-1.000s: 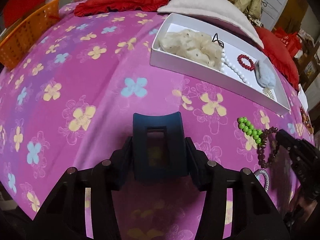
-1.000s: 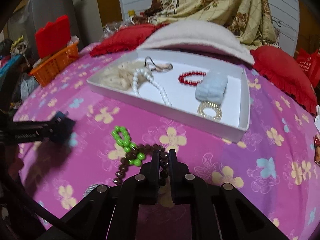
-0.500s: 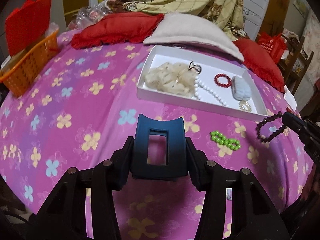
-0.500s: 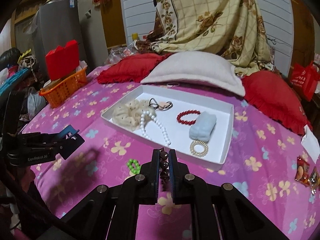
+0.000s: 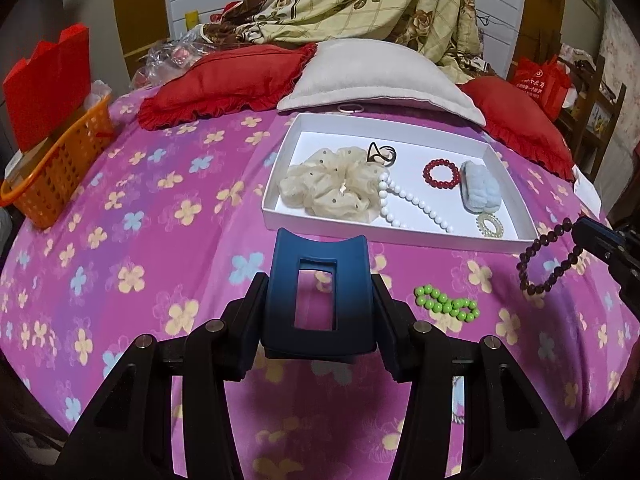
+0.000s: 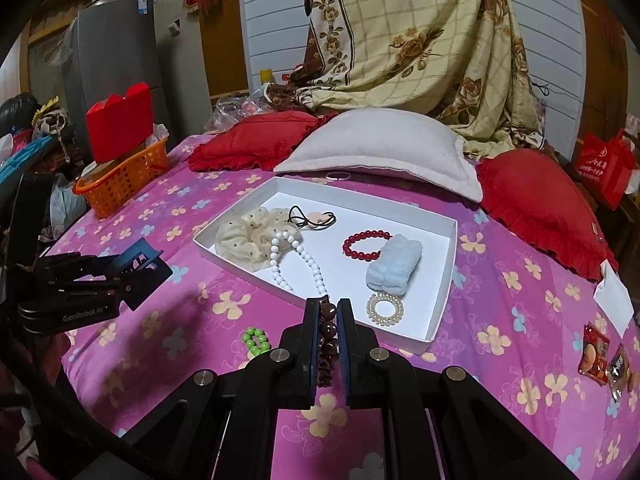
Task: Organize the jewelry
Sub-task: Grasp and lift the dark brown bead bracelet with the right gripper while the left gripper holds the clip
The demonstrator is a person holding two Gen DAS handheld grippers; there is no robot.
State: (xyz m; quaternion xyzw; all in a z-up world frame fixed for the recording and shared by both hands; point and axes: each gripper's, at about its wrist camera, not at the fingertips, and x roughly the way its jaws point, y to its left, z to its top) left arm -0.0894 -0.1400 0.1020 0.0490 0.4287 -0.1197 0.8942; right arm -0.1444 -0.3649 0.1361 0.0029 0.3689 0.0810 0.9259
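The left tool (image 5: 318, 300) is clamped on a dark blue hair claw (image 5: 318, 292), its fingers pressing the clip's two sides and holding it above the bed's pink flowered bedspread (image 5: 132, 240), short of the near wall of the white box (image 5: 400, 236).

The right tool (image 6: 329, 320) is nearly closed, pinching a dark brown bead bracelet (image 6: 326, 344) between its pads; in the left wrist view the bracelet (image 5: 548, 260) hangs as a loop from that tool's tip (image 5: 592, 236), in the air just off the near right corner of the box.

A green bead bracelet (image 5: 446, 304) lies on the bedspread in front of the box, between the two tools.

Inside the box lie a cream scrunchie (image 5: 336, 186), a black hair tie (image 5: 382, 152), a white bead necklace (image 5: 412, 204), a red bead bracelet (image 5: 440, 174), a pale blue scrunchie (image 5: 480, 190) and a small pearl hair tie (image 5: 490, 226).

Behind the box sit a beige pillow (image 5: 376, 76) and red cushions (image 5: 224, 80). An orange basket (image 5: 60, 168) stands at the bed's left edge.
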